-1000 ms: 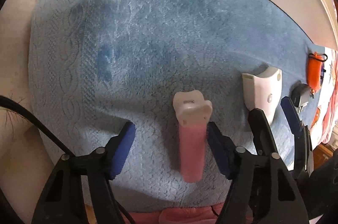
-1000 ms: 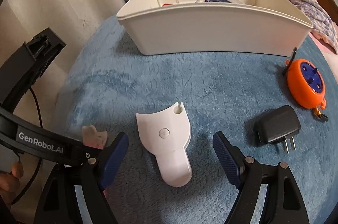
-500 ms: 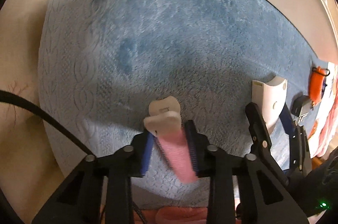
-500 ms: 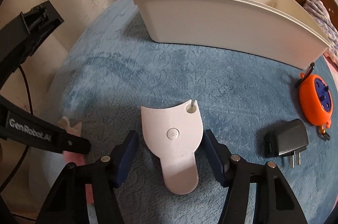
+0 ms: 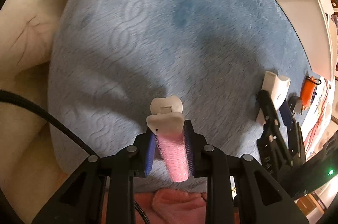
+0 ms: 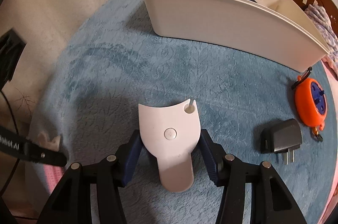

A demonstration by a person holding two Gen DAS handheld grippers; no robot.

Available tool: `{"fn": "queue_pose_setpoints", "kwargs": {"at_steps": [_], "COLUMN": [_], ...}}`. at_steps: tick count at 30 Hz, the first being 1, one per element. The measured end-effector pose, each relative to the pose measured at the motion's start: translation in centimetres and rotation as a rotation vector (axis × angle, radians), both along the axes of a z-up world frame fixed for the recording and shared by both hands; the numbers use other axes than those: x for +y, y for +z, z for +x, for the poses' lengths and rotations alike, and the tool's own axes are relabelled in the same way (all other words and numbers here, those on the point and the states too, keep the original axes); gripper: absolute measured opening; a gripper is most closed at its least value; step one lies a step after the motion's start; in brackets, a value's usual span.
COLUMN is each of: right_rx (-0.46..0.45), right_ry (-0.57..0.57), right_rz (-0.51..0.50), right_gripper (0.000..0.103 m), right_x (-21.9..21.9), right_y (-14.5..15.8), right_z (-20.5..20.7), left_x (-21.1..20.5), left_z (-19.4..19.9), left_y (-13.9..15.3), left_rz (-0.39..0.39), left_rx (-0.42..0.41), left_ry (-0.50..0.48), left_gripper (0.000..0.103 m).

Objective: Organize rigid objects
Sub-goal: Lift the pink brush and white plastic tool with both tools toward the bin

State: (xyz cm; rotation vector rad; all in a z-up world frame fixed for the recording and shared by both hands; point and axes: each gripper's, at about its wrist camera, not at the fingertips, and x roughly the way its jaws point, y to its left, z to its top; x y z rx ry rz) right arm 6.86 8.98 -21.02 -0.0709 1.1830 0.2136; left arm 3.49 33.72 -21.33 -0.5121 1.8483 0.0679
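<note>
Pink hair roller (image 5: 173,155) with its white clip end is clamped between the closed pads of the left gripper (image 5: 169,152), lifted above the blue towel (image 5: 169,34) near its left edge. Right gripper (image 6: 169,157) closes its blue pads against both sides of the white handheld device (image 6: 170,139) at the towel's middle. Beyond it stands the white bin (image 6: 221,19); a black charger (image 6: 280,139) and orange reel (image 6: 311,103) lie toward the right edge.
</note>
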Motion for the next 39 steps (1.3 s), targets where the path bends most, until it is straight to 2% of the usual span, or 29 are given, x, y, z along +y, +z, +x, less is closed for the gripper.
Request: {"fn": "queue_pose_setpoints", "kwargs": {"at_steps": [10, 18, 23, 31, 39], "right_rx": [-0.089, -0.216, -0.252, -0.295, -0.292], "right_ry": [0.006, 0.061, 0.063, 0.05, -0.003], "right_rz": [-0.017, -0.066, -0.071, -0.097, -0.035], "right_gripper": [0.055, 0.055, 0.055, 0.055, 0.055], "right_x": [1.1, 3.1, 2.8, 1.8, -0.9], "right_y": [3.7, 7.6, 9.5, 11.7, 13.8], "right_z": [-2.5, -6.0, -8.0, -9.8, -9.8], "left_x": [2.8, 3.5, 1.3, -0.9, -2.9], "left_z": [-4.6, -6.6, -5.1, -4.4, -3.0], "left_y": [4.9, 9.1, 9.4, 10.8, 11.7], "left_rz": [-0.057, -0.085, -0.068, -0.09, -0.13], "left_rx": [-0.153, -0.255, -0.317, -0.399, -0.482], "left_ry": [0.021, 0.022, -0.008, -0.017, -0.025], "left_gripper": [0.027, 0.027, 0.027, 0.027, 0.027]}}
